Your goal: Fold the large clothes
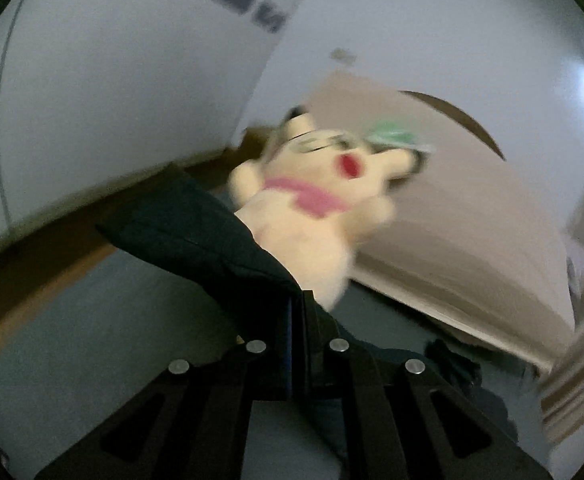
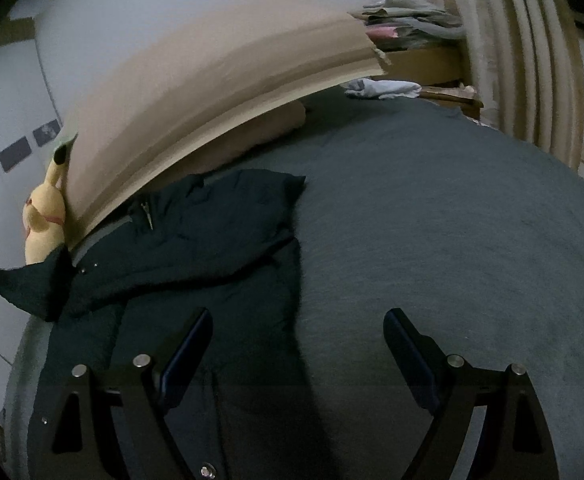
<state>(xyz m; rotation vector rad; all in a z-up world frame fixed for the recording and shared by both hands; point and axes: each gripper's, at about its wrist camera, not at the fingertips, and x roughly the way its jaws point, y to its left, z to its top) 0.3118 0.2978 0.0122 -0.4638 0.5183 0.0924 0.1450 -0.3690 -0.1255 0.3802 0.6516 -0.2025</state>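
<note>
The dark jacket is spread out on the left half of the grey bed, with its top end near the tan headboard and its lower part running down toward the right gripper. One sleeve or corner is pulled out to the left, off past the bed's edge, and it's lifted clear of the sheet there.

That pulled-out bit is what's pinched in the left gripper: the fingers are closed right up together with the dark fabric clamped between them and stretched away from the tips. The left wrist view is pretty blurry, so not much more detail can be made out.

The right gripper is held wide open with nothing in it, hovering low over the jacket's lower part; one finger is seen over the jacket, the other over bare sheet.

A yellow plush is propped against the left end of the headboard, just beside the lifted sleeve. A white cloth is lying at the far side of the bed, and a pile of clothes is stacked behind it next to the curtain.
</note>
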